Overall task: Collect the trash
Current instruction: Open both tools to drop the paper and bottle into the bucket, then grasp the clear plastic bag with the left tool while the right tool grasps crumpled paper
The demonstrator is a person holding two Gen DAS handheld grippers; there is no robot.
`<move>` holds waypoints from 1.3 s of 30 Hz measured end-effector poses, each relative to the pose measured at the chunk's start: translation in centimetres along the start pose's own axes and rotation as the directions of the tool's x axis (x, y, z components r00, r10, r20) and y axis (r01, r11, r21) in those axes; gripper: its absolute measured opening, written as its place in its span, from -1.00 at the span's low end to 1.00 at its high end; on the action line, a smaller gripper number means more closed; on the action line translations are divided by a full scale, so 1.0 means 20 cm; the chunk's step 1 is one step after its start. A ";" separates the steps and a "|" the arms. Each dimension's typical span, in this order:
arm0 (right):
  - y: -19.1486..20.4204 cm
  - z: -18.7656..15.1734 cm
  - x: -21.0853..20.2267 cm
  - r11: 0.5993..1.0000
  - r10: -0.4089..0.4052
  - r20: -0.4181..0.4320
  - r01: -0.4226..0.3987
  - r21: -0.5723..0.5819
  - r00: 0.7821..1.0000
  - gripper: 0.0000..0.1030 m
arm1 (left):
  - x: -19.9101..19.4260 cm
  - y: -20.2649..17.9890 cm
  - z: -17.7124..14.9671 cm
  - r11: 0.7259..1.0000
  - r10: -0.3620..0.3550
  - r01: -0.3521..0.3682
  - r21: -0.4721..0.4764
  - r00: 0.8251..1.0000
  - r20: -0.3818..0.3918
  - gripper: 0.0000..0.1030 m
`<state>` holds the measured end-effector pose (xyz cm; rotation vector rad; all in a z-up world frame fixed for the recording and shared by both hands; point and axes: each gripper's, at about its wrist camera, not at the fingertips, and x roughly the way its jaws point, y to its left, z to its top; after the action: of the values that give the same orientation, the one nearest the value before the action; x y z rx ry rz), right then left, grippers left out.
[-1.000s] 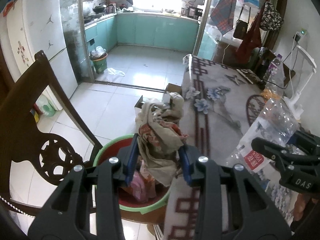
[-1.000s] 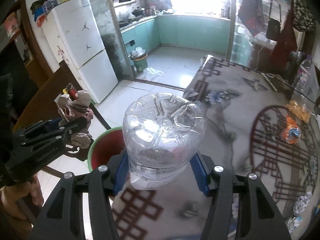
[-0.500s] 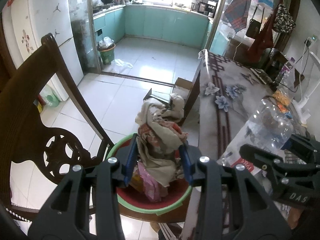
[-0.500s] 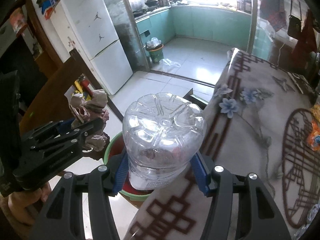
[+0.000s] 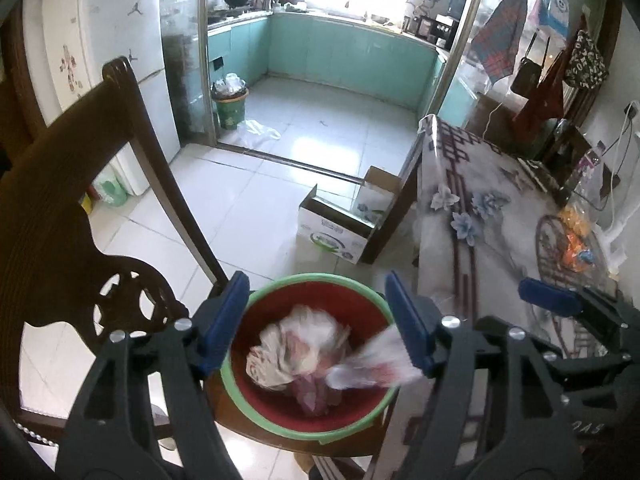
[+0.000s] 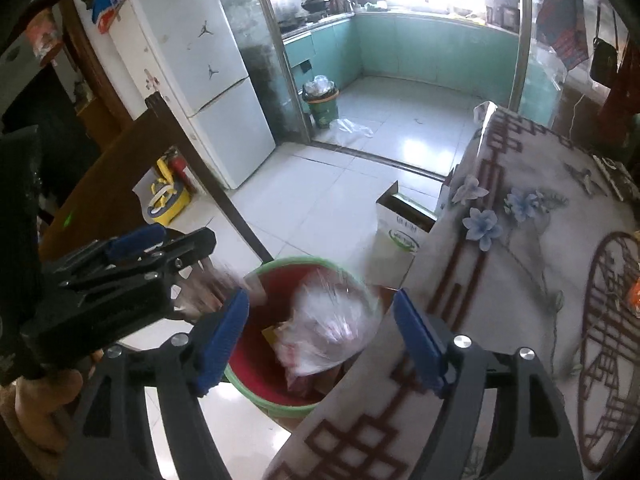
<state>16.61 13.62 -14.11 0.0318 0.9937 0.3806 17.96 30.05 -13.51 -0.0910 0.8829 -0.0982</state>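
Observation:
A red bucket with a green rim (image 5: 280, 420) (image 6: 276, 404) stands on a chair seat beside the table. My left gripper (image 5: 316, 328) is open and empty above it. Crumpled paper and wrapper trash (image 5: 296, 352) lies in the bucket. A clear plastic bottle (image 5: 368, 364) (image 6: 332, 324) is blurred, dropping into the bucket at its right side. My right gripper (image 6: 320, 340) is open and empty above the bucket; it also shows in the left wrist view (image 5: 552, 304). The left gripper shows at the left of the right wrist view (image 6: 160, 248).
A dark carved wooden chair back (image 5: 80, 220) rises at the left. The table with a flowered cloth (image 5: 480, 220) (image 6: 520, 240) is at the right, with orange wrappers (image 5: 576, 248) on it. A white carton (image 5: 340, 232) sits on the tiled floor.
Both grippers opened. The crumpled paper dropped from the left gripper into the bucket, and the bottle left the right gripper and is falling in.

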 end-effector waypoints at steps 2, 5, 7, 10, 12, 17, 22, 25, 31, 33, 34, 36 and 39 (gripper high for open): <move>-0.02 -0.02 -0.03 1.000 -0.011 0.004 0.011 -0.001 1.000 0.41 | -0.02 -0.01 0.00 1.000 -0.004 0.004 -0.006 1.000 0.006 0.31; -0.07 -0.06 -0.09 0.999 -0.034 0.003 0.034 0.003 0.999 0.42 | -0.06 -0.05 -0.02 1.000 -0.011 0.011 0.002 1.000 0.008 0.31; -0.12 -0.12 -0.13 0.998 -0.056 0.001 0.056 0.013 0.998 0.45 | -0.08 -0.09 -0.04 1.000 -0.018 0.018 0.014 1.000 0.004 0.31; -0.22 -0.21 -0.20 0.994 -0.098 -0.005 0.098 0.045 0.995 0.47 | -0.10 -0.15 -0.07 0.999 -0.028 0.028 0.029 1.000 0.000 0.31; -0.31 -0.27 -0.24 0.989 -0.118 -0.007 0.118 0.090 0.993 0.47 | -0.12 -0.21 -0.10 0.999 -0.036 0.036 0.041 0.999 -0.002 0.31; -0.60 -0.44 -0.38 0.957 -0.166 -0.016 0.165 0.237 0.986 0.47 | -0.15 -0.42 -0.17 0.995 -0.052 0.053 0.085 0.999 -0.015 0.31; -0.88 -0.60 -0.58 0.930 -0.230 -0.013 0.223 0.292 0.973 0.47 | -0.20 -0.70 -0.24 0.990 -0.074 0.075 0.122 0.997 -0.012 0.31; -1.09 -0.72 -0.74 0.912 -0.267 -0.009 0.256 0.321 0.964 0.47 | -0.22 -0.89 -0.30 0.987 -0.090 0.091 0.134 0.996 -0.014 0.31; -1.55 -0.96 -1.04 0.863 -0.348 -0.018 0.328 0.384 0.937 0.48 | -0.29 -1.33 -0.46 0.973 -0.141 0.143 0.180 0.990 -0.022 0.31; -1.70 -1.02 -1.07 0.851 -0.358 -0.047 0.347 0.395 0.933 0.49 | -0.31 -1.49 -0.53 0.965 -0.171 0.176 0.194 0.984 -0.043 0.32; -1.77 -1.05 -1.07 0.847 -0.358 -0.068 0.354 0.396 0.931 0.49 | -0.31 -1.59 -0.58 0.958 -0.192 0.200 0.206 0.980 -0.059 0.32; -1.91 -1.11 -1.04 0.837 -0.361 -0.117 0.377 0.397 0.925 0.49 | -0.32 -1.73 -0.67 0.943 -0.226 0.242 0.228 0.970 -0.094 0.32; -2.03 -1.17 -0.94 0.847 -0.318 -0.189 0.369 0.383 0.929 0.49 | -0.31 -1.94 -0.79 0.908 -0.289 0.330 0.260 0.940 -0.183 0.32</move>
<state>0.36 -33.78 -19.66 0.2136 1.1605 -0.1684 -0.09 -8.34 -14.13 0.0495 0.9813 -0.5365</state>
